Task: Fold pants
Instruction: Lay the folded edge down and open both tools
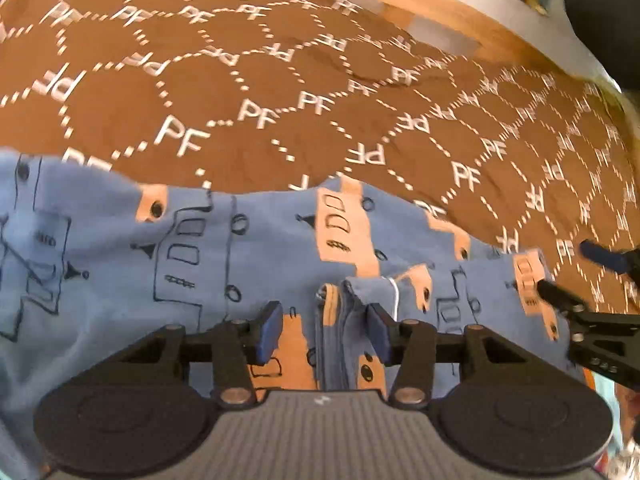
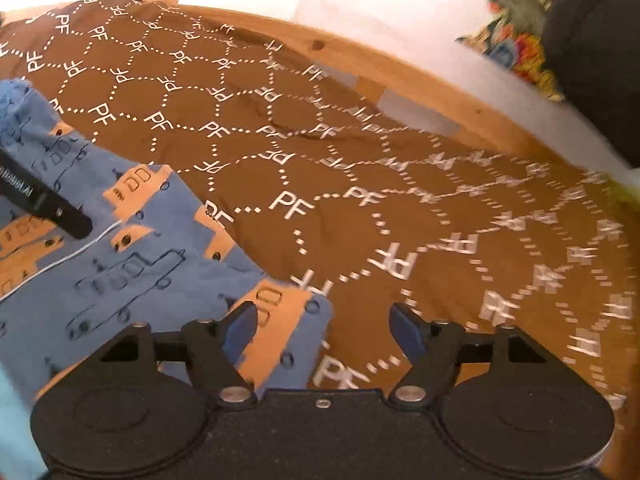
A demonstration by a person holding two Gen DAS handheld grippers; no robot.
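Note:
The pants [image 1: 260, 248] are blue with orange and outlined vehicle prints. They lie spread across the near part of a brown sheet [image 1: 248, 72] printed with white "PF". My left gripper [image 1: 325, 322] is open, its jaws astride a bunched fold with a white cord [image 1: 394, 292]. My right gripper [image 2: 324, 326] is open above the right corner of the pants [image 2: 160, 264], its left finger [image 2: 240, 330] over the fabric and its right one over bare sheet. The right gripper also shows at the right edge of the left wrist view [image 1: 580, 276].
The brown sheet [image 2: 400, 208] covers a surface with a wooden edge [image 2: 400, 76] at the back. Beyond it lie white bedding [image 2: 400, 4], a colourful patterned cloth [image 2: 516, 40] and a dark object [image 2: 600, 60]. The left gripper's finger [image 2: 44, 200] crosses the pants in the right wrist view.

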